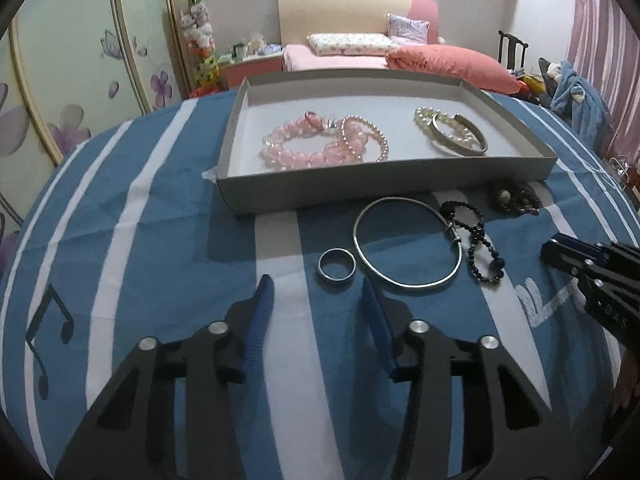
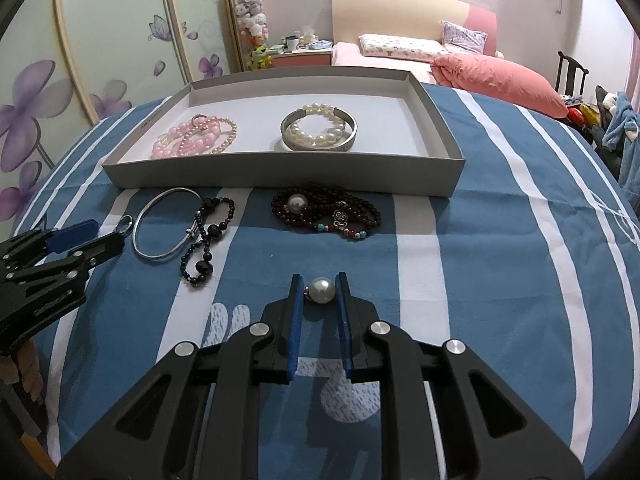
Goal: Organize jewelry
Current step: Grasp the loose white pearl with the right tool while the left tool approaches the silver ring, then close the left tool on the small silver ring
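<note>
Right wrist view shows our right gripper [image 2: 319, 285] pinching a loose pearl [image 2: 322, 290] between its jaws, low at 6 o'clock over the striped cloth [image 2: 480, 280] on the desk. Ahead at 12 o'clock sits the grey tray [image 2: 280, 176], and in it we count two groups: a pink bead cluster [image 2: 196, 140] at its 9 o'clock side, and a silver cuff [image 2: 319, 138] ringed around one pearl bracelet [image 2: 320, 128] near the middle. We judge the job roughly half done. Left outside, near the tray's front wall, we count one dark red bead pile [image 2: 328, 212] with a second pearl [image 2: 297, 203] lying on it, one thin silver bangle [image 2: 168, 224], one black bead strand [image 2: 208, 236] and one small ring [image 1: 337, 269]. Our left gripper [image 1: 318, 294] hovers with jaws spread and empty, the small ring just beyond them at 1 o'clock in the left wrist view. So five loose pieces remain, plus the pearl we carry.
</note>
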Available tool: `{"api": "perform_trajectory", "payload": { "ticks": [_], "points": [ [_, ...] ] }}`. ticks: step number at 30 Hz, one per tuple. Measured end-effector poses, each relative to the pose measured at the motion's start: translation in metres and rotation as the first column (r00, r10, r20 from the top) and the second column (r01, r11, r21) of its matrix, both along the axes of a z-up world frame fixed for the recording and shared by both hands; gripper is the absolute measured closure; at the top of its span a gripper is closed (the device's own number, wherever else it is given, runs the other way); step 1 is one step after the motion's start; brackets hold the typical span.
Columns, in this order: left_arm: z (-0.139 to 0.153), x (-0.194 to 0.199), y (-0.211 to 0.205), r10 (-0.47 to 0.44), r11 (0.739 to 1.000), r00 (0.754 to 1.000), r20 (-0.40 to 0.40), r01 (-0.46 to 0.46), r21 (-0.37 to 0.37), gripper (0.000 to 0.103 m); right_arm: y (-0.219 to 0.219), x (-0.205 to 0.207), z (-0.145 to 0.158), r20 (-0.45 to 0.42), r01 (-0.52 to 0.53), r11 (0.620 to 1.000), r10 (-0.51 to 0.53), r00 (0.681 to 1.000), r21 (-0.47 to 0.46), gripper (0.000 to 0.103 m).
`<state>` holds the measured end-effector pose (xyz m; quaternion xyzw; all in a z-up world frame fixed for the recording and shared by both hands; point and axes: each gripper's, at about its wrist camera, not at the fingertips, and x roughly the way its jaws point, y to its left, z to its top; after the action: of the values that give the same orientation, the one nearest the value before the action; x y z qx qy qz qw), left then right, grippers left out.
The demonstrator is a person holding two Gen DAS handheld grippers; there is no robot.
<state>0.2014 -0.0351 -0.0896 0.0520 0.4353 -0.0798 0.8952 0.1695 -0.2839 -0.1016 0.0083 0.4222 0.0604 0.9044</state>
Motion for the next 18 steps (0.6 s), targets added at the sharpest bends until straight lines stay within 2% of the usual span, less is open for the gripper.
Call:
{"api": "perform_trajectory", "payload": {
  "ticks": [10, 11, 13, 18],
  "points": [
    [0.000, 0.009, -0.008, 0.003, 1.000, 1.000, 0.001, -0.003, -0.005, 0.062, 0.000, 0.000, 0.000, 0.000, -0.001, 1.000, 0.001, 1.000, 0.001, 0.086],
    [0.000, 0.009, -0.007, 0.005, 1.000, 1.000, 0.001, -0.005, -0.007, 0.065, 0.001, 0.000, 0.000, 0.000, -0.004, 1.000, 0.004, 1.000, 0.000, 0.086],
    [0.002, 0.009, -0.006, 0.017, 1.000, 1.000, 0.006, -0.017, 0.003, 0.081, 0.002, 0.000, 0.000, 0.000, -0.011, 1.000, 0.011, 1.000, -0.003, 0.086],
    [0.002, 0.004, 0.008, 0.043, 0.999, 0.999, 0.006, -0.043, 0.015, 0.081, 0.006, -0.001, 0.001, 0.000, -0.028, 1.000, 0.028, 1.000, -0.002, 0.086]
  ]
}}
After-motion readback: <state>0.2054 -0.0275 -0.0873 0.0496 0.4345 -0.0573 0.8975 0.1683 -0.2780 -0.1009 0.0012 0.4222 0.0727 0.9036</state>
